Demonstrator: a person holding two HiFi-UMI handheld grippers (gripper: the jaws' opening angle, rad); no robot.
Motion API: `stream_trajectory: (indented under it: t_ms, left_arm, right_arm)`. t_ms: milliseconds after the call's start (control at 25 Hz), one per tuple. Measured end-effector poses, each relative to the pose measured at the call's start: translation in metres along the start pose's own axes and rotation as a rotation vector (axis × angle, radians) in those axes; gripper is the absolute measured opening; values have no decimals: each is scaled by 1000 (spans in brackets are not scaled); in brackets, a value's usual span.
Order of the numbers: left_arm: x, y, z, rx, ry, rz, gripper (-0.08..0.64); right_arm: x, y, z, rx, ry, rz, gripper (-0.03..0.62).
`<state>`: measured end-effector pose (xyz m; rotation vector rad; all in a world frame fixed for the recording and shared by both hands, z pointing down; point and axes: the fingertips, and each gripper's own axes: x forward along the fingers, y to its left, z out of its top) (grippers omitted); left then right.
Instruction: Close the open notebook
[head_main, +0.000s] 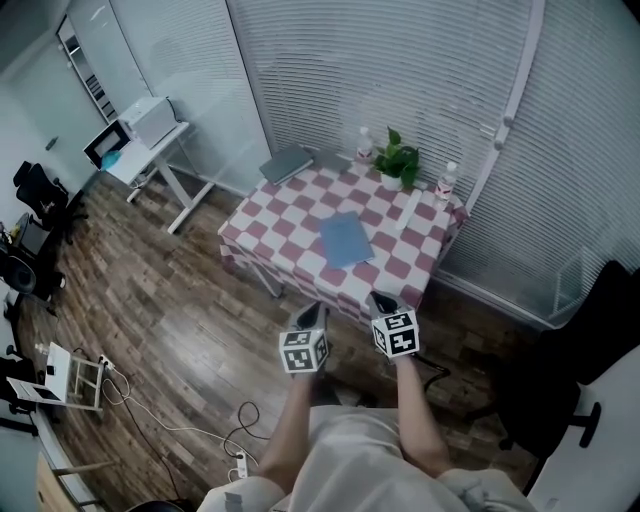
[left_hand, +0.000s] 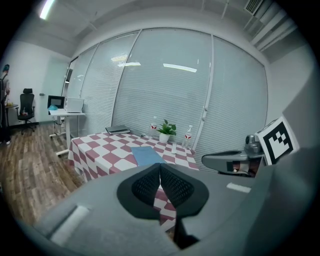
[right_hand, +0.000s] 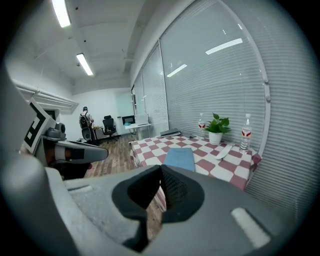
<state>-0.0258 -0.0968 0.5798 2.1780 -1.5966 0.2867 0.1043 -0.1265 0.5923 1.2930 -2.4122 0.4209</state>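
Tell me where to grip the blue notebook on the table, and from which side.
The blue notebook lies flat on the table, so only its thin edges offer a pinch. Probably take the near edge, coming in low from the person's side; the plant and bottles crowd the far side. The left gripper and right gripper are shut; open one first.

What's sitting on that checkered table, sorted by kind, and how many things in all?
Water bottles: 2, plant-side bottle and corner bottle
Potted plant: 1
Notebooks or folders: 2, blue notebook and grey folder
Slim white object, too small to identify: 1
Total: 6 that I can make out
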Motion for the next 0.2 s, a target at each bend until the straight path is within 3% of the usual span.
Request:
stream_trajectory:
  t_ms: [200]
  left_arm:
    - [1,-4,-2,1,-3,-3,8]
  right_arm:
    - [0,3,-1,-1,-2,-1,2]
